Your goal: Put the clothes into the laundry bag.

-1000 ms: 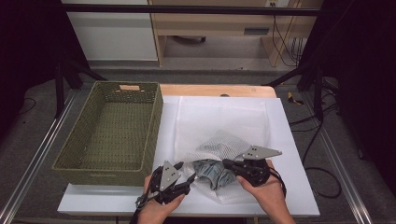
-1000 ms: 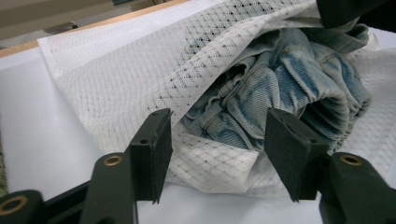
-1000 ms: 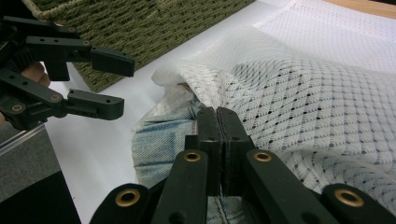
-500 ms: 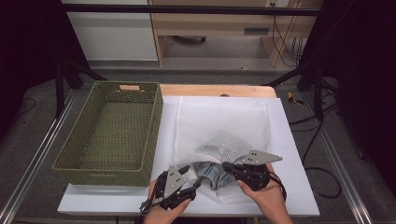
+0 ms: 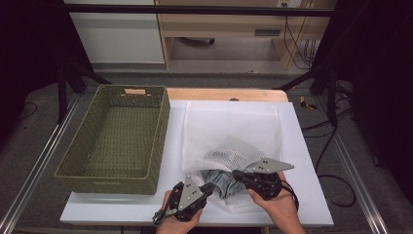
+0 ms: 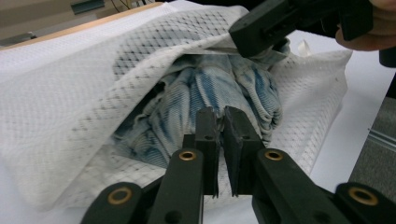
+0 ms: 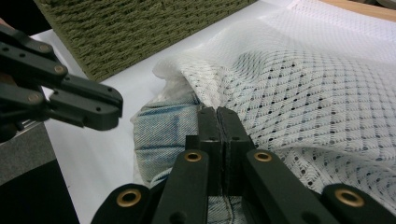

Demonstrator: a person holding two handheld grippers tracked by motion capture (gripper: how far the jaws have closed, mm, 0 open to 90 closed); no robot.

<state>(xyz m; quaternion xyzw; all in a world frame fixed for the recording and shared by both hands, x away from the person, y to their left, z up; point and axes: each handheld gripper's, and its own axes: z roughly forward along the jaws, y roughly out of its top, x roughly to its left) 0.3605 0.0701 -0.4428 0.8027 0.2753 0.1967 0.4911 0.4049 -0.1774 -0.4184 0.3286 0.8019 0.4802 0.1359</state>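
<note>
High view, from the left: the basket, then the left gripper, whose jaws have just drawn nearly together at the jeans, mostly hidden inside the mesh bag; whether they pinch cloth is unclear. Right gripper clamps the bag's edge.

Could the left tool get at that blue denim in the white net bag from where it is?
Probably yes. The left tool sits at the mesh bag's open mouth, where the denim cloth bulges out uncovered in front of its closed jaws.
</note>
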